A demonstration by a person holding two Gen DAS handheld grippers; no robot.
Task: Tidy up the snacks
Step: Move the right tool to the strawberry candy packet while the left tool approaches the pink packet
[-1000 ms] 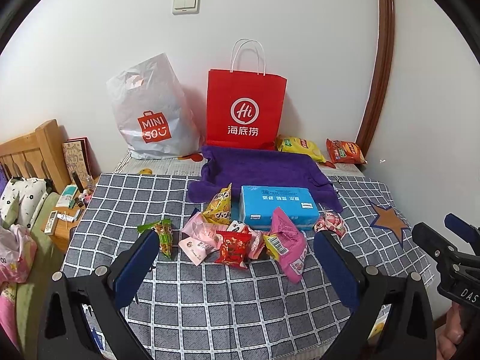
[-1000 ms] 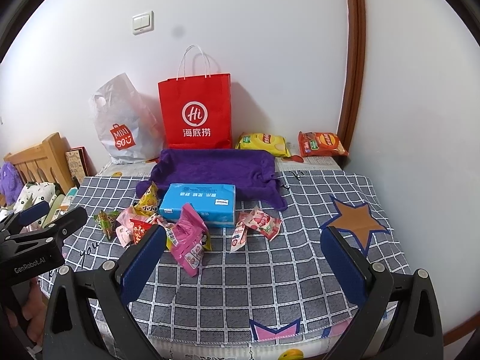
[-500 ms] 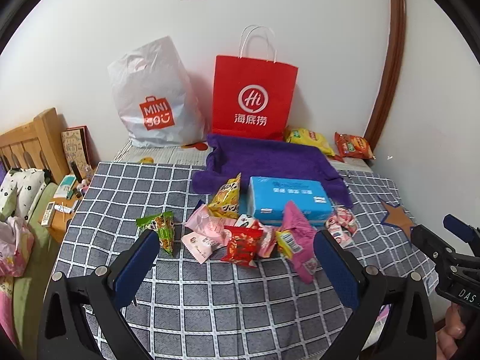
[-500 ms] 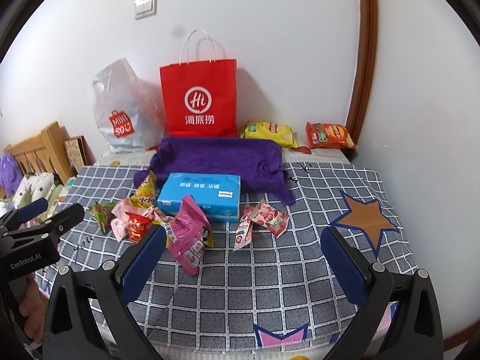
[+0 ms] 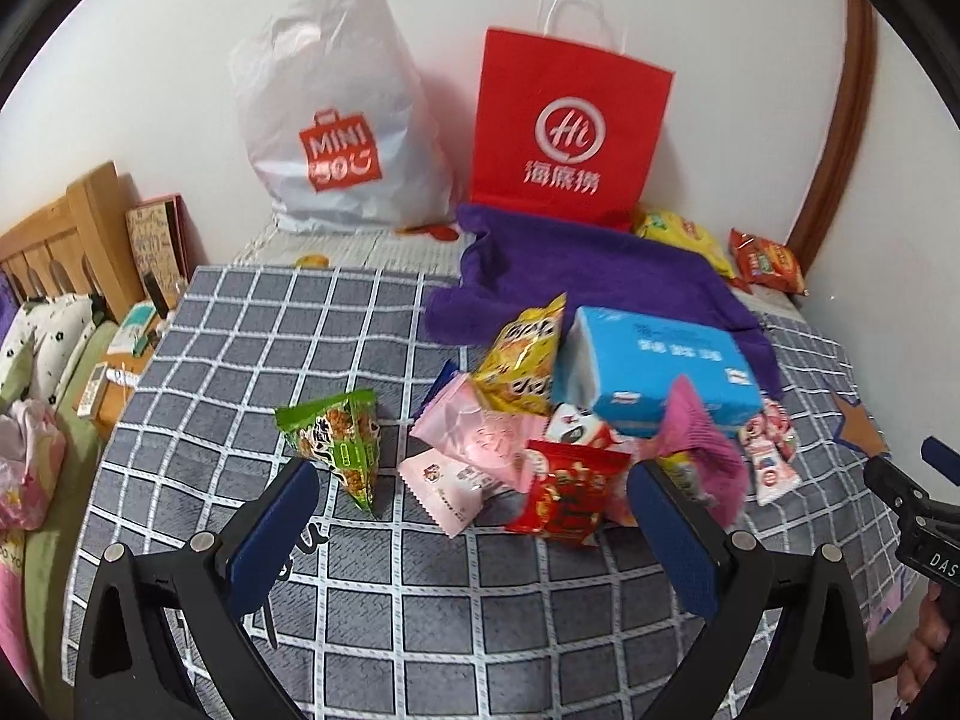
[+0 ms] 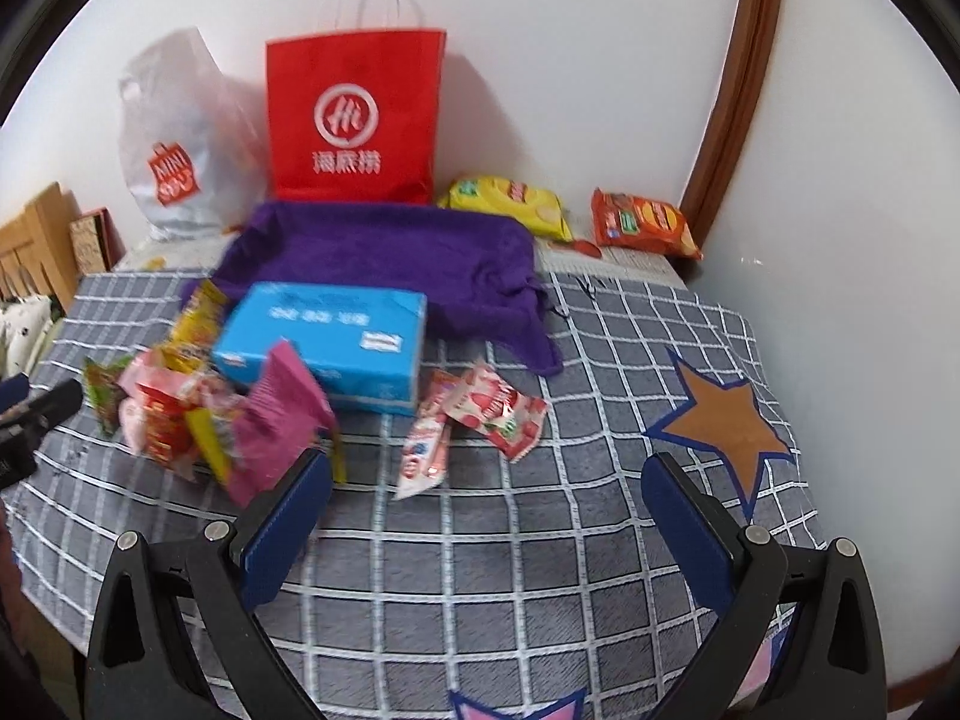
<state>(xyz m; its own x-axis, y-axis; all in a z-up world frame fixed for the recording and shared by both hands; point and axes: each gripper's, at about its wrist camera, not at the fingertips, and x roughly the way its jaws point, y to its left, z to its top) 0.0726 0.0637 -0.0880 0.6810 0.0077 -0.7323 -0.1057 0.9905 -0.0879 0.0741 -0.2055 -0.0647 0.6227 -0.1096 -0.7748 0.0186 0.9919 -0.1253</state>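
Observation:
Several snack packets lie heaped on a grey checked cloth (image 5: 384, 588): a green triangular pack (image 5: 339, 441), pink packets (image 5: 477, 432), a red packet (image 5: 567, 492), a yellow bag (image 5: 525, 354) and a magenta bag (image 5: 702, 450). A blue box (image 5: 654, 363) (image 6: 327, 342) sits behind them. My left gripper (image 5: 474, 513) hangs open just in front of the heap, holding nothing. My right gripper (image 6: 486, 501) is open too, near the strawberry packets (image 6: 492, 408) and the magenta bag (image 6: 276, 420). A purple cloth tray (image 6: 384, 246) lies behind the box.
A red paper bag (image 5: 567, 132) and a white plastic bag (image 5: 336, 114) stand against the back wall. Yellow (image 6: 516, 204) and orange (image 6: 642, 225) snack bags lie at the back right. A wooden headboard (image 5: 60, 240) and bedding are to the left.
Both grippers have moved forward and down towards the snack heap, so the packets look larger and closer. Both stay open and nothing on the cloth has shifted.

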